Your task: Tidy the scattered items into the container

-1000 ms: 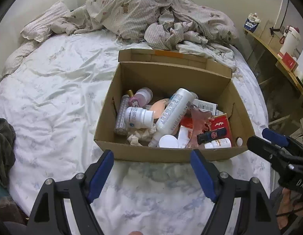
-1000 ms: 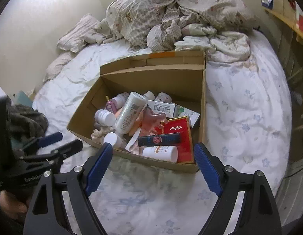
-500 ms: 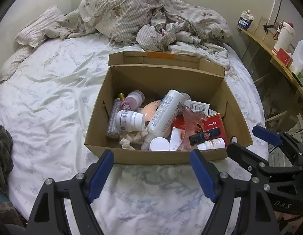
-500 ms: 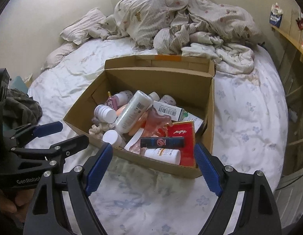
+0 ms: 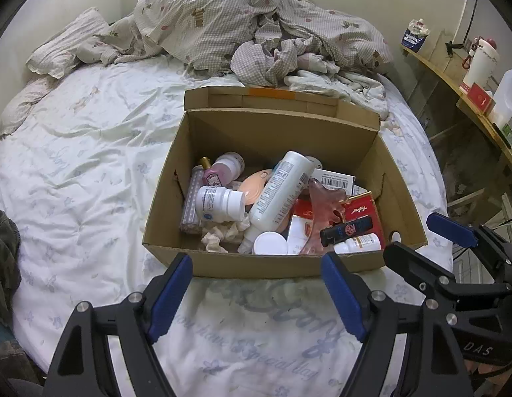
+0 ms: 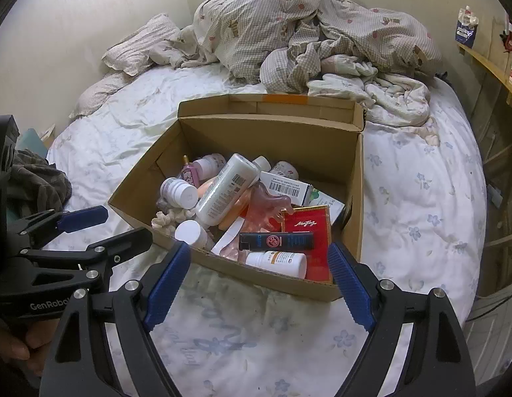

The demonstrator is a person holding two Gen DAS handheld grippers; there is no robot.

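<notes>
While both tools hover over the bed (image 5: 73, 172), the left tool (image 5: 256, 301) has its blue-padded fingers (image 5: 169, 297) spread wide with nothing between them, and the right tool (image 6: 259, 284) stands equally apart and empty. Just ahead of each tool's fingertips sits the open cardboard box (image 5: 401, 205), resting on the white flowered sheet, its lid flap folded back on the far side. All the loose items visible lie inside it: a large white lotion bottle (image 5: 279, 192) lies slanted across the middle, a small white pill bottle (image 5: 219, 203) lies on its side toward the left tool's left, and a pink perfume bottle (image 5: 212, 175) with a gold cap lies beyond that. Closest to the right tool's tips, a black lighter (image 6: 275, 241) lies over a red cigarette pack (image 6: 307, 228), with a small white tube (image 6: 275, 261) against the box's near wall. A translucent pink scraper (image 6: 265, 205) lies in the centre, and a crumpled tissue (image 5: 219, 235) lies near the left front corner. Beyond the box, a checked duvet (image 5: 242, 23) is heaped at the bed's far end. To the left tool's right, the right tool reaches in from the edge; a hand (image 6: 11, 344) grips the left tool's handle in the right wrist view.
</notes>
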